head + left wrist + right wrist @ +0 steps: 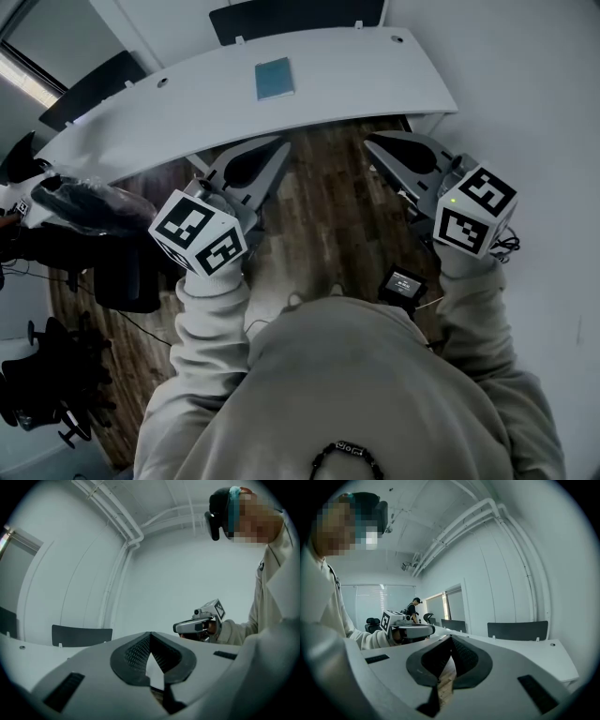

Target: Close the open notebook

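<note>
On the far desk (187,103) the notebook (275,79) lies apparently closed already; left gripper (277,145) and right gripper (373,142) hover well short, jaws together, empty.

We see cool, dim light, brightest at the window (21,77); gripper views bend and darken at their edges.

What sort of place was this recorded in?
Probably an office or meeting room: a long white curved table stands against the wall, with dark chairs lined up behind it and a black swivel chair off to one side on the wood-look floor.
</note>
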Demonstrator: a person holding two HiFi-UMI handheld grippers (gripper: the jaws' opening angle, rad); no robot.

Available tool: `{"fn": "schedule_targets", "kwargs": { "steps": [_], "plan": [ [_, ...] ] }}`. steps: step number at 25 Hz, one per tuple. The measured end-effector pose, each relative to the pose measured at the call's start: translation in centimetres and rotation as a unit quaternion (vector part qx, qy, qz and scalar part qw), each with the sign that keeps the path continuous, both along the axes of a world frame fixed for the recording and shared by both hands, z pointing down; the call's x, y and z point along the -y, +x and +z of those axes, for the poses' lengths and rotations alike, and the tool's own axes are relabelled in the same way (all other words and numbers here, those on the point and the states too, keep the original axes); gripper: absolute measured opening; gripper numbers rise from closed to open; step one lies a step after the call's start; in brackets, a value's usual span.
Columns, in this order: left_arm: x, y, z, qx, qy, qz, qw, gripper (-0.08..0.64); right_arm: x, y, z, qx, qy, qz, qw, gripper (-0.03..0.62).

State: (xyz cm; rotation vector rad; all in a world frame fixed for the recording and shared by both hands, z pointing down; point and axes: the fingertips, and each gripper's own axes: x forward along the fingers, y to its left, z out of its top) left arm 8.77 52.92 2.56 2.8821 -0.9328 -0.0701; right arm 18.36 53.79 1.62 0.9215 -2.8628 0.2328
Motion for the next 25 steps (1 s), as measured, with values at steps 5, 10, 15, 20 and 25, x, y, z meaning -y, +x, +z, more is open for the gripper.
{"fn": "schedule_targets", "kwargs": {
  "steps": [5, 10, 15, 20, 25],
  "plan": [
    [0.6, 0.8, -0.1, -0.006, -0.001, 0.009, 0.9999, -0.001, 1.3, 0.8, 0.2, 0.012, -0.008, 0.004, 1.000, 0.020],
    [1.5, 1.7, 0.2, 0.001, 0.000, -0.003, 1.0000, 0.000, 2.1, 1.9, 0.6, 0.025, -0.018, -0.003, 1.000, 0.020],
    [3.0, 3.3, 0.6, 0.005, -0.006, -0.009, 0.9999, -0.001, 3.5, 3.8, 1.5, 0.029, -0.029, -0.008, 0.999, 0.020],
    [4.6, 4.9, 0.5, 0.007, -0.008, -0.014, 0.9998, -0.002, 4.9, 6.4, 2.9, 0.048, -0.047, 0.003, 0.998, 0.020],
    [5.0, 6.3, 1.5, 0.021, -0.016, -0.006, 0.9996, 0.000, 6.0, 9.2, 5.3, 0.081, -0.101, -0.013, 0.992, 0.020]
  ]
}}
